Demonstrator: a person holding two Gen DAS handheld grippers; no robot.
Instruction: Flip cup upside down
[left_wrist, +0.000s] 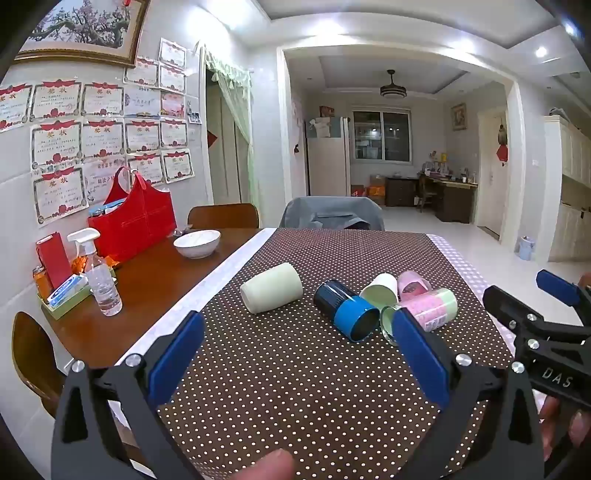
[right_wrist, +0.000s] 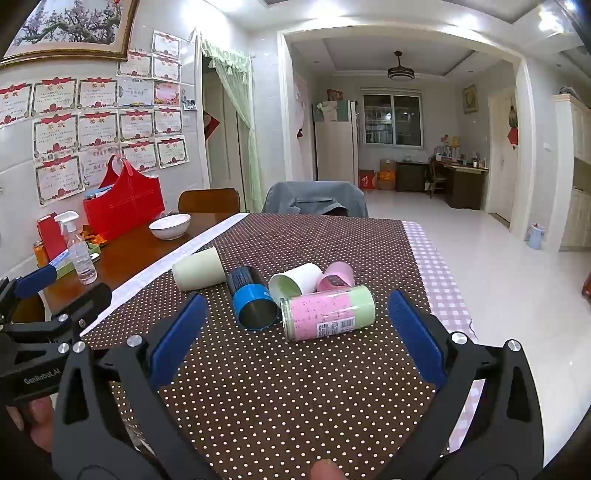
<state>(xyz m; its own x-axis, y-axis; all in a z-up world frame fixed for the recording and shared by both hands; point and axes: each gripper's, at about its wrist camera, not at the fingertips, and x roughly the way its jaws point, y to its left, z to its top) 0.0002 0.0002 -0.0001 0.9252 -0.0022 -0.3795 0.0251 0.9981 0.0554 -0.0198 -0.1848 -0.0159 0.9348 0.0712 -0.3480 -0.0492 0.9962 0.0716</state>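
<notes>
Several cups lie on their sides on the brown polka-dot cloth (left_wrist: 295, 369). A pale green cup (left_wrist: 271, 292) (right_wrist: 198, 273) lies at the left. A dark blue cup (left_wrist: 346, 310) (right_wrist: 253, 299) lies with its mouth toward me. A white cup (left_wrist: 380, 291) (right_wrist: 295, 282), a pink cup (left_wrist: 413, 283) (right_wrist: 335, 276) and a pink-and-green cup (left_wrist: 430, 308) (right_wrist: 328, 312) cluster at the right. My left gripper (left_wrist: 299, 350) is open and empty, short of the cups. My right gripper (right_wrist: 295, 332) is open and empty, just short of the pink-and-green cup.
A white bowl (left_wrist: 197, 243), a red bag (left_wrist: 135, 218), a spray bottle (left_wrist: 99, 277) and a tray of small items (left_wrist: 62, 295) sit on the wooden table at the left. Chairs (left_wrist: 330, 212) stand at the far edge. The right gripper's body (left_wrist: 535, 325) shows beside the left one.
</notes>
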